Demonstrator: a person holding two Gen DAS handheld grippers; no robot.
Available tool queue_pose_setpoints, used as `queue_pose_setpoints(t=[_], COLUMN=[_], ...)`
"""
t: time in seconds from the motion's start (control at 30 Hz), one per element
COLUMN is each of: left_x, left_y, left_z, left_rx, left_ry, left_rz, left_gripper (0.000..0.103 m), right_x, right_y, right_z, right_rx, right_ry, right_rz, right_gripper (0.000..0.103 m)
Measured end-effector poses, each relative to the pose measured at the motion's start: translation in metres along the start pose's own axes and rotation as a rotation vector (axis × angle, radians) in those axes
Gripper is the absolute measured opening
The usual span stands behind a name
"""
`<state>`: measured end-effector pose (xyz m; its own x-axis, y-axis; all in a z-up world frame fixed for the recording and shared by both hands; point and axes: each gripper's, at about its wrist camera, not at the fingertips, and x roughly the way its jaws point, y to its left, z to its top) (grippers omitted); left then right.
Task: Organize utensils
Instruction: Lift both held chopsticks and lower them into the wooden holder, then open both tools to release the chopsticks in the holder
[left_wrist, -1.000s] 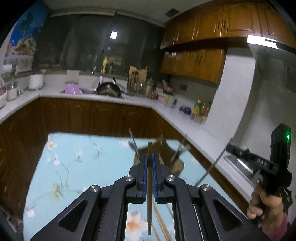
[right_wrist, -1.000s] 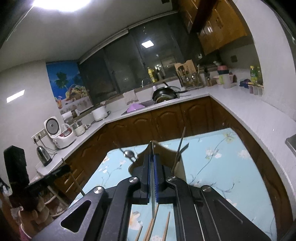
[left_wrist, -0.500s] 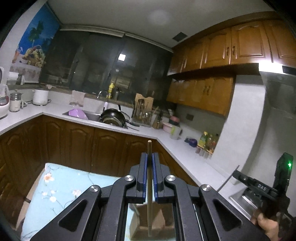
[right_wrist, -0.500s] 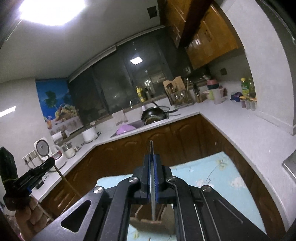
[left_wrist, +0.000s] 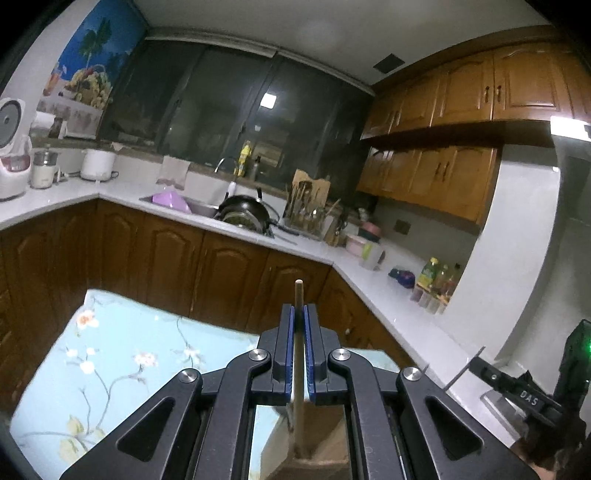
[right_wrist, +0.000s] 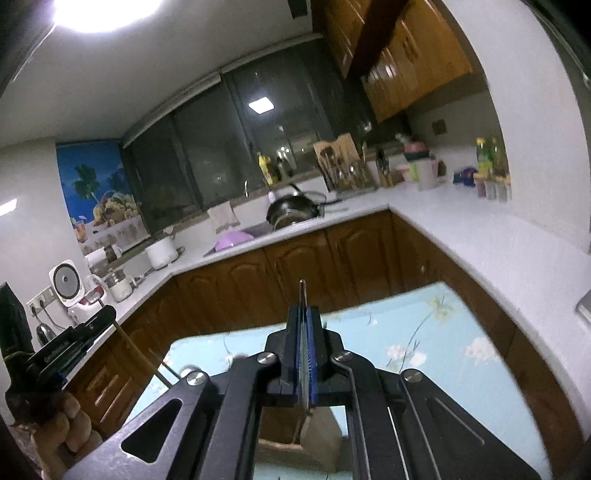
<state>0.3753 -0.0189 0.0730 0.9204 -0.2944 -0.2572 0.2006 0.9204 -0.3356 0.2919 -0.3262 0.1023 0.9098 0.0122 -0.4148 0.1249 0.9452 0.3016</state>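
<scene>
The wooden holder (left_wrist: 317, 461) sits mostly hidden behind the gripper bodies and cut by the near edge; its contents stay unreadable.

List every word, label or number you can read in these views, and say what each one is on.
"DAS": white letters on the black body of the right gripper, seen from the left wrist.
Lettering on the left gripper: too blurred to read.
Labels on the bottles on the counter: too small to read.
</scene>
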Motion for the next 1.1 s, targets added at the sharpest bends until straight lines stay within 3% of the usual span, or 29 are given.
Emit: queue_pose_setpoints(t=[0.23, 0.53, 0.9, 0.97, 1.0, 1.03, 1.07, 1.1], left_x=[0.029, 0.021, 0.008, 0.009, 0.007, 0.003, -0.004, -0.01], left_y=[0.002, 0.003, 0.005, 0.004, 0.004, 0.004, 0.004, 0.002], left_z=[-0.02, 0.002, -0.002, 0.0, 0.001, 0.001, 0.002, 0.003], left_rx=[0.016, 0.039, 0.052, 0.049, 0.045, 0.043, 0.044, 0.046], left_ry=[0.092, 0.099, 0.128, 0.165, 0.169, 0.166, 0.154, 0.14], left_rz=[0.014, 0.018, 0.016, -0.002, -0.01, -0.009, -0.006, -0.007], left_gripper=[0.005, 0.005, 0.006, 0.011, 0.02, 0.027, 0.044, 0.054], right_x=[0.017, 0.018, 0.02, 0.02, 0.018, 0.014, 0.01, 0.004], right_y=[-0.011, -0.011, -0.011, -0.014, -0.016, -0.016, -0.017, -0.018], right_z=[-0.025, -0.022, -0.021, -0.022, -0.022, -0.022, -0.022, -0.023], right_rx=[0.032, 0.03, 0.045, 0.068, 0.082, 0.094, 0.105, 0.113], right_ry=[0.055, 0.066, 0.078, 0.084, 0.084, 0.076, 0.064, 0.05], right_rz=[-0.014, -0.016, -0.007, 0.003, 0.009, 0.024, 0.034, 0.038], right_gripper=[0.003, 0.003, 0.005, 0.01, 0.017, 0.034, 0.042, 0.056])
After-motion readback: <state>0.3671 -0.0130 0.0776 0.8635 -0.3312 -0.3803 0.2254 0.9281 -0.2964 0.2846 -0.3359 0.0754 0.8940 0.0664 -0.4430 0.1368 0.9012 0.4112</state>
